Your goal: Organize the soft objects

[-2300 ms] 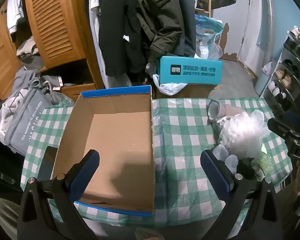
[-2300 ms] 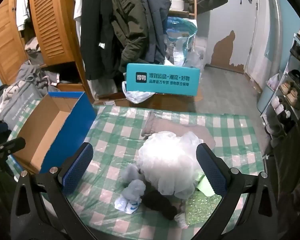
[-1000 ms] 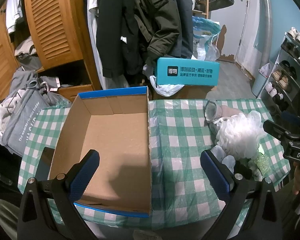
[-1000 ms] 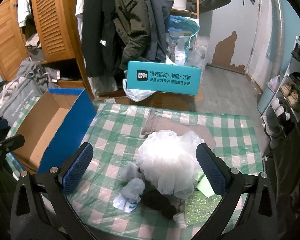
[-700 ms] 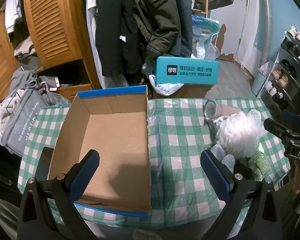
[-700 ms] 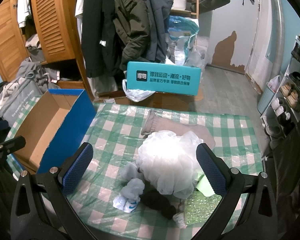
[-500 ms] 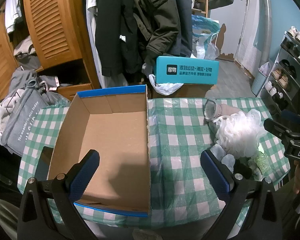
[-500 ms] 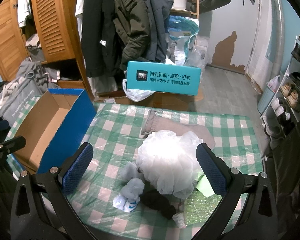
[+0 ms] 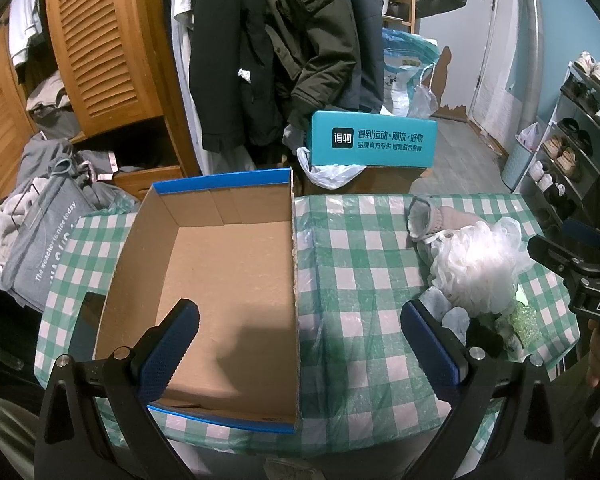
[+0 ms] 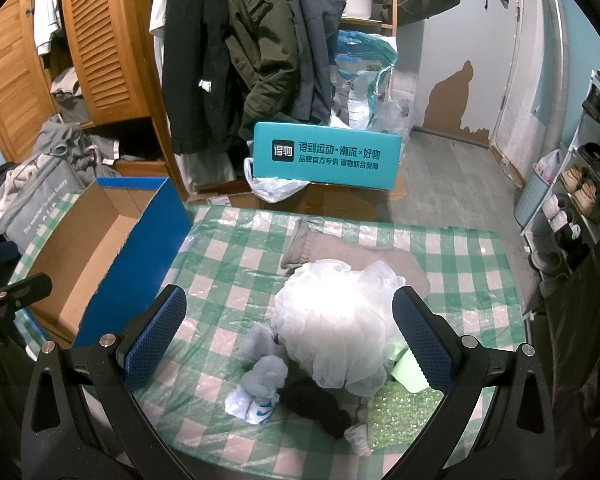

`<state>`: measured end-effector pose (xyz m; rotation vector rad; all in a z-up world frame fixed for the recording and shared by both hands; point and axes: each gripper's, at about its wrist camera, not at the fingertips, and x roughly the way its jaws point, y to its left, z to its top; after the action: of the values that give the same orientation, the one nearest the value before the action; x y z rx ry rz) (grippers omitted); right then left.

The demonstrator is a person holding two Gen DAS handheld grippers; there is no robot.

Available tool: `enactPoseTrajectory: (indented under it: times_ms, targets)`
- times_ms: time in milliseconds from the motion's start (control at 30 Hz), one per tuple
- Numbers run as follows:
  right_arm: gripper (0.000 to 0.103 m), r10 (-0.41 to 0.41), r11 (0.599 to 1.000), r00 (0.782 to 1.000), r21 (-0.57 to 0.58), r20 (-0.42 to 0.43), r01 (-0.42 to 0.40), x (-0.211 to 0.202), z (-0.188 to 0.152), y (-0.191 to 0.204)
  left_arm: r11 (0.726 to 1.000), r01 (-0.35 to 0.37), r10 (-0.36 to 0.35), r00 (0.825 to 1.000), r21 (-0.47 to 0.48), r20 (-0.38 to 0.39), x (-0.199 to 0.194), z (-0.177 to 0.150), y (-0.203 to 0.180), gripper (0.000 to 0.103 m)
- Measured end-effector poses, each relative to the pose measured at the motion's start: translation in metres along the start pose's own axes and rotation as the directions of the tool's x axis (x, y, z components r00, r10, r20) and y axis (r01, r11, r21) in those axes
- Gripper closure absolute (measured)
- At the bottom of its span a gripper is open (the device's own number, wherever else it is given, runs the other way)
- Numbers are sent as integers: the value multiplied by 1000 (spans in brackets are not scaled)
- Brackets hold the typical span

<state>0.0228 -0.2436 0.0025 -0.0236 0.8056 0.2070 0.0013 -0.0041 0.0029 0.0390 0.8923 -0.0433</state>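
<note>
Left gripper (image 9: 299,326): jaws spread wide, nothing held, hanging above the near right wall of the cardboard box (image 9: 220,280), which is open-topped with nothing visible inside; box interior runs from 9 to 11 o'clock of the gripper. Soft pile lies off at 3 o'clock, on the green checked tablecloth (image 9: 352,248). Right gripper (image 10: 288,320): jaws likewise wide, gripping nothing, poised over the pile. White mesh bath pouf (image 10: 336,320) sits between the blue pads, toward the right one, apparently not touching. Beige sock (image 10: 340,254) at 12 o'clock, partly under the pouf. Pale blue sock (image 10: 260,376) at 6 o'clock, black sock (image 10: 316,404) just right of it, touching. Green glitter piece (image 10: 400,412) at 5 o'clock. Box at 10 o'clock, well apart from the pile.
</note>
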Motion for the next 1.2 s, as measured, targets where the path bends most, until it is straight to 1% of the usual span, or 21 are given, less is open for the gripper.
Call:
enactPoseTrajectory:
  times_ms: [900,1067,1133,1200]
  targets:
    - [2,-4,1000,1000,-1,-3,4,0,0,-2,1000,3,-3,1000,1,-6,1,0,-1,1]
    - [2,-13,1000,1000,3,-7,13,2,-2,-6,1000,25,-25,999,5,-34,8,-5,-8,1]
    - [2,-20,1000,1000,7,-16,20,5,-12,-21,999,38,-37,998,7,-51,11,-8,-12,1]
    - [2,-26,1000,999,10,-24,26,5,-14,-26,999,47,-46,997,11,-62,15,-10,-17,1]
